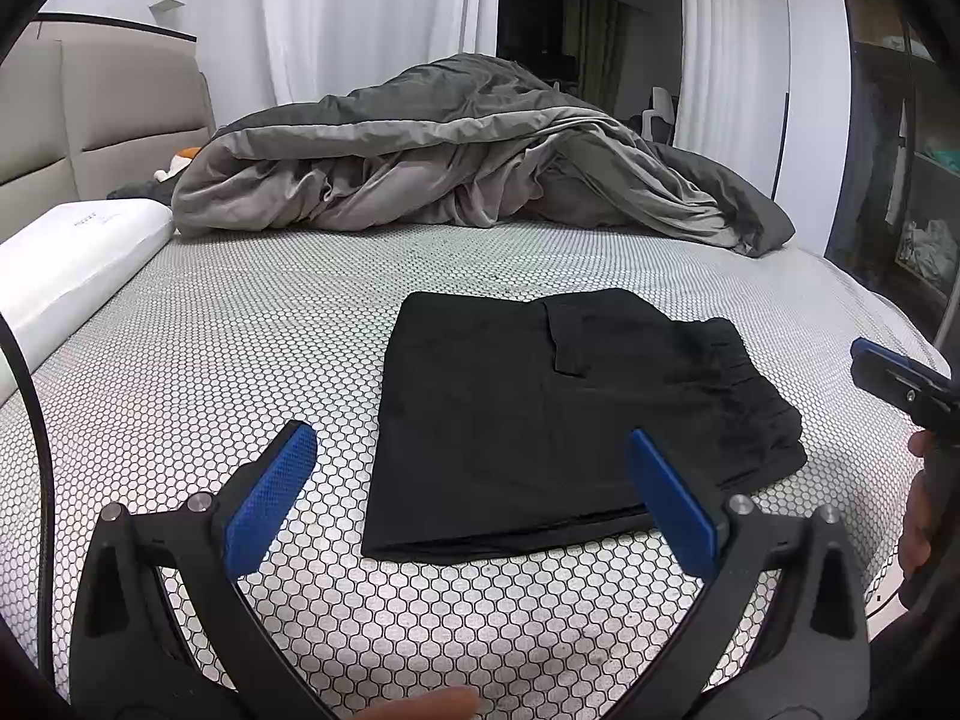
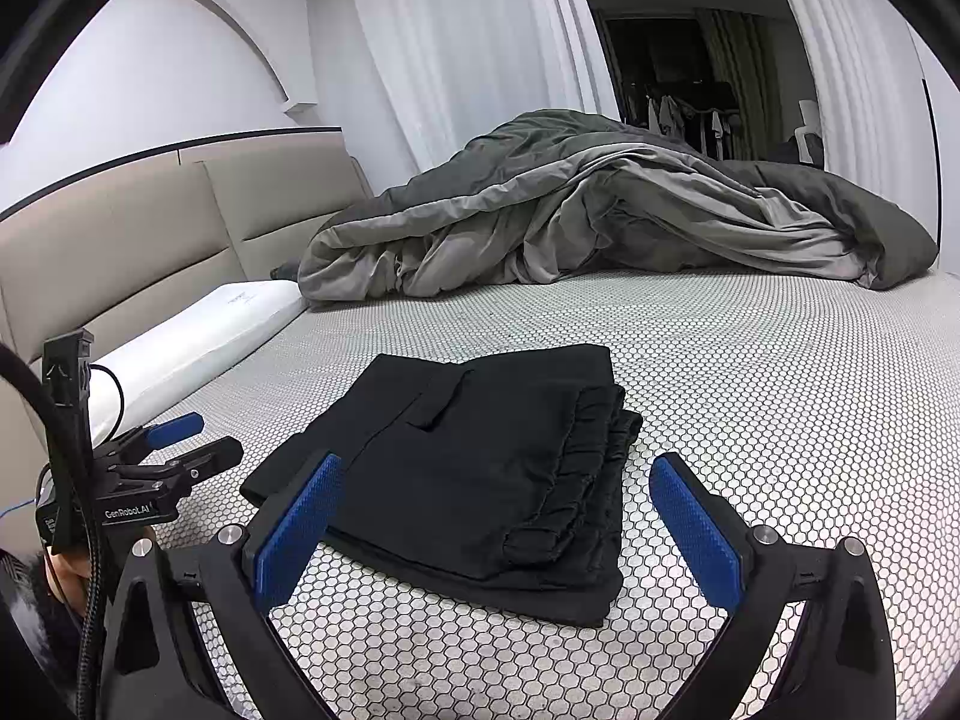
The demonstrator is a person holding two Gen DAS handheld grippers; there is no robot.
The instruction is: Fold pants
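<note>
- The pants (image 1: 558, 420) lie mid-bed (image 1: 240, 360) as a flat black rectangle, layers stacked, the gathered waistband on top at the right: the fold looks finished or nearly so.
- Left tool (image 1: 474, 498) is spread and holds nothing, hovering before the near folded edge.
- Right tool (image 2: 492, 522) is likewise spread and empty, just above the waistband end.
- Matte, soft cloth; the bed cover has a honeycomb print; a rumpled grey duvet (image 1: 456, 162) lies behind.
</note>
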